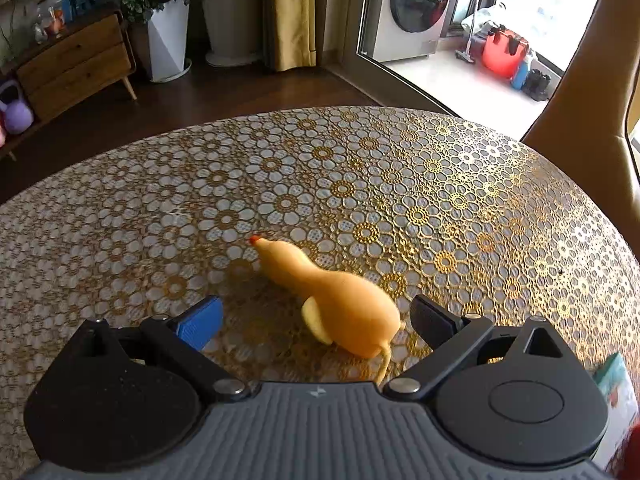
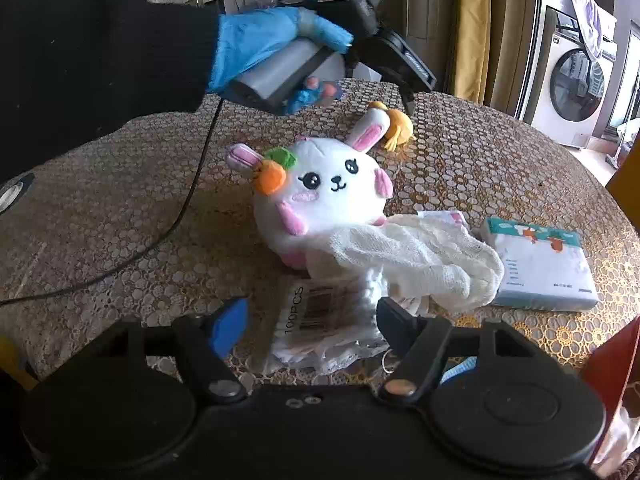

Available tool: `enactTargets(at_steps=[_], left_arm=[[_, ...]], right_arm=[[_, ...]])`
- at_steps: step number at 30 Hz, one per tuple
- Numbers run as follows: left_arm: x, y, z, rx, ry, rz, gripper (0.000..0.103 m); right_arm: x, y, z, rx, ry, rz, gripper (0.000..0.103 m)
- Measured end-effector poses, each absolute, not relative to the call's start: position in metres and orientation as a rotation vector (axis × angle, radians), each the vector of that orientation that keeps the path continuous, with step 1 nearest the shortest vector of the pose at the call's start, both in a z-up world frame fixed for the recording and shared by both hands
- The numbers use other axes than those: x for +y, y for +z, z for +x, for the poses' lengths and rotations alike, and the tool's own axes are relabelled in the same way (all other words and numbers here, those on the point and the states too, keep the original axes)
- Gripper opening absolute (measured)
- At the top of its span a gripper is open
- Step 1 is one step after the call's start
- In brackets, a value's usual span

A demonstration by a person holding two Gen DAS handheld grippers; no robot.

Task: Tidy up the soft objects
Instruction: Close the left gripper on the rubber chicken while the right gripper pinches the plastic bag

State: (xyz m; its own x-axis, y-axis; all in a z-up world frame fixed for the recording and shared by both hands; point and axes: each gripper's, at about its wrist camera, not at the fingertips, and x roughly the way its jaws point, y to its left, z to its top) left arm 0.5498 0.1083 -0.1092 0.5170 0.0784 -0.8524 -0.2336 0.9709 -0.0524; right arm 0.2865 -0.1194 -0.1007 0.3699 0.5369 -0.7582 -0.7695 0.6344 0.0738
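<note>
A yellow rubber chicken [image 1: 340,296] lies on the lace-covered round table [image 1: 440,184], its red beak pointing away. My left gripper [image 1: 316,320] stands open around its body, with neither pad touching it. In the right wrist view a gloved hand [image 2: 256,44] holds that gripper above the chicken [image 2: 396,124] at the far side. A white plush rabbit [image 2: 328,188] sits mid-table, with a white gauze cloth [image 2: 420,256] draped against it. My right gripper [image 2: 312,326] is open over a clear bag of cotton swabs [image 2: 320,320], which lies between its fingers.
A tissue pack [image 2: 540,264] lies to the right of the cloth. A black cable [image 2: 192,200] runs across the left of the table. Something red [image 2: 616,360] stands at the right edge. Beyond the table are a chair back [image 1: 592,72], a cabinet [image 1: 76,64] and a washing machine [image 1: 416,4].
</note>
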Motion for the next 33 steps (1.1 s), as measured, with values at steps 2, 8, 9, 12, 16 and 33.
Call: enactTargets(at_steps=[2,8,9,12,16,33], left_arm=[[0.109,-0.114,0.556,1.022,0.193,-0.193,0.101],[0.108,-0.129,0.567,1.064,0.206,-0.202,0.101],[0.107,-0.131,0.568,1.069,0.203,-0.198,0.101],[0.105,-0.136,0.570,1.078,0.209,-0.180,0.101],[0.101,-0.141,0.571,1.083,0.209,-0.173,0.100],[0.099,-0.123,0.543,1.010,0.182,-0.186,0.037]], right_arm=[[-0.118,-0.103,0.288,0.831,0.852,-0.328,0.071],[-0.116,-0.109,0.296,0.835,0.835,-0.330,0.067],[-0.116,-0.111,0.298,0.837,0.825,-0.328,0.066],[-0.114,-0.116,0.303,0.845,0.802,-0.334,0.062],[-0.113,-0.118,0.303,0.845,0.790,-0.324,0.050],[-0.126,-0.102,0.283,0.743,0.749,-0.279,0.023]])
